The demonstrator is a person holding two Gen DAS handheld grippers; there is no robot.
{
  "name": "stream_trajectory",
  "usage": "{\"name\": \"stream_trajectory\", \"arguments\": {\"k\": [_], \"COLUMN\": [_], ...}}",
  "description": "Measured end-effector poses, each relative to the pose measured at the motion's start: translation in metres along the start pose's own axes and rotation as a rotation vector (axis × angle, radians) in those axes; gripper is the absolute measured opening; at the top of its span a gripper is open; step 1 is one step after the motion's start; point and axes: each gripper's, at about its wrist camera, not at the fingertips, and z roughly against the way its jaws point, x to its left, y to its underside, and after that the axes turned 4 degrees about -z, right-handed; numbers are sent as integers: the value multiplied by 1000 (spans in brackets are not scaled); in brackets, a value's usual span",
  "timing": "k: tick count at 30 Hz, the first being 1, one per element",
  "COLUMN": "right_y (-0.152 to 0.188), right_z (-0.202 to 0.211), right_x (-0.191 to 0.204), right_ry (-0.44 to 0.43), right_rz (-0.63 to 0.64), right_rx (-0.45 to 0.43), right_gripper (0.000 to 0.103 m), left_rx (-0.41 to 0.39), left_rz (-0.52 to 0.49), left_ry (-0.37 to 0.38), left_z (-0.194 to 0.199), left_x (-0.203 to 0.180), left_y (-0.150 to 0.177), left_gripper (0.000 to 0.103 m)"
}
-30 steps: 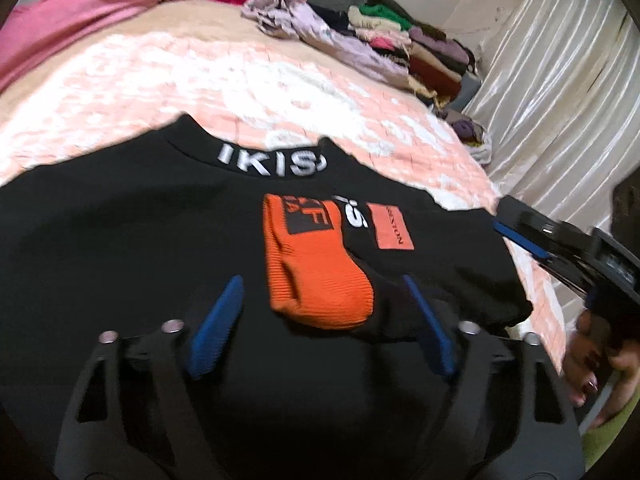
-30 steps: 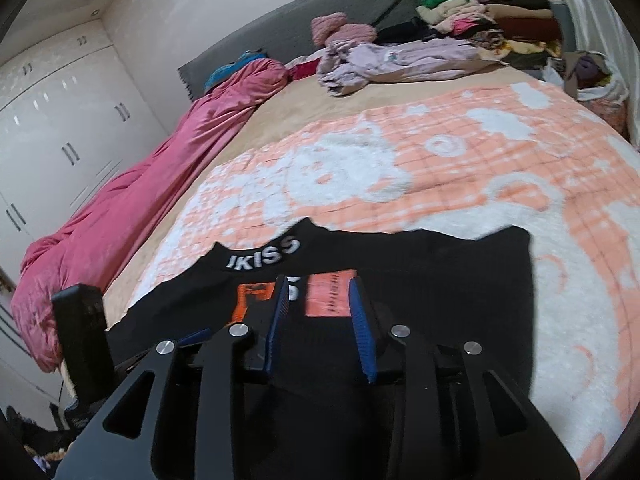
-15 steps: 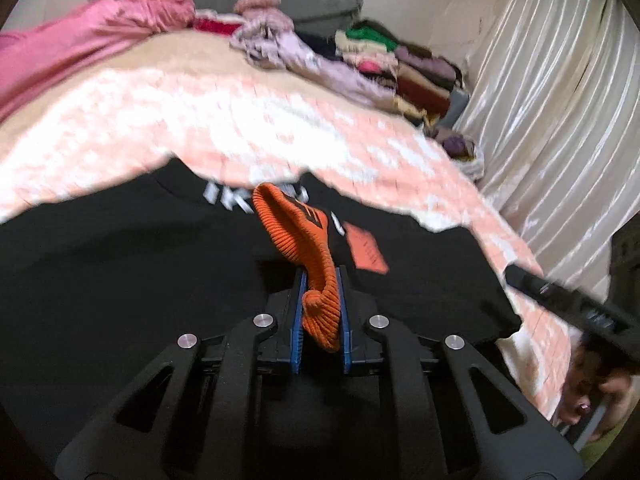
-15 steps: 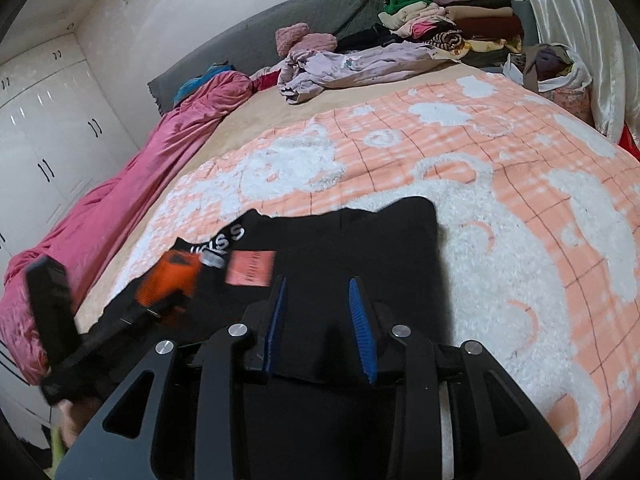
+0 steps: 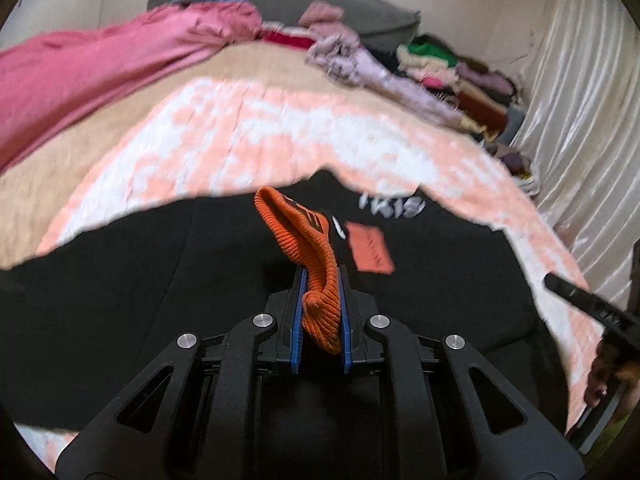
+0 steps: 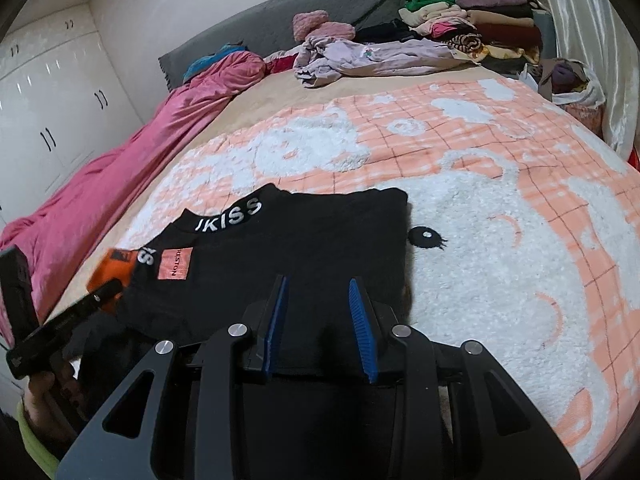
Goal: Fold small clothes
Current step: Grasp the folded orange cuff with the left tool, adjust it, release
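Observation:
A black garment (image 5: 120, 280) with white collar lettering and an orange patch (image 5: 370, 248) lies on the bed. My left gripper (image 5: 320, 280) is shut on its orange ribbed cuff (image 5: 304, 236) and holds it up above the black cloth. In the right wrist view the garment (image 6: 304, 248) lies partly folded, with the orange cuff (image 6: 114, 266) at its left edge. My right gripper (image 6: 318, 286) is open and empty, low over the garment's near edge. It also shows at the right edge of the left wrist view (image 5: 580, 300).
A peach and white fleece blanket (image 6: 500, 220) covers the bed. A pink duvet (image 6: 120, 168) lies along the left side. Piles of clothes (image 6: 460, 28) sit at the far end by a grey headboard. White curtains (image 5: 592, 100) hang on the right.
My left gripper shut on the orange cuff and lifted it, carrying it to the left across the garment. My right gripper stayed open and drew back to the garment's near right edge.

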Motion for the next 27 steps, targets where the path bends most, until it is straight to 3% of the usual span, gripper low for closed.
{"name": "stream_trajectory", "arguments": {"k": [10, 16, 19, 21, 27], "right_y": [8, 10, 10, 10, 13], "right_z": [-13, -24, -26, -28, -35], "right_x": [23, 25, 26, 27, 27], "right_ry": [46, 82, 91, 95, 117], "right_rz": [95, 124, 138, 145, 158], "right_rx": [13, 31, 26, 30, 55], "right_gripper": [34, 37, 40, 40, 43], "left_rx": [27, -45, -84, -77, 41], "left_rz": [15, 16, 6, -30, -118], "left_ry": [-24, -72, -60, -38, 11], "left_z": [-1, 22, 31, 30, 0], "left_x": [16, 24, 21, 9, -25], "left_y": [8, 3, 0, 2, 18], "left_gripper": [14, 14, 14, 14, 34]}}
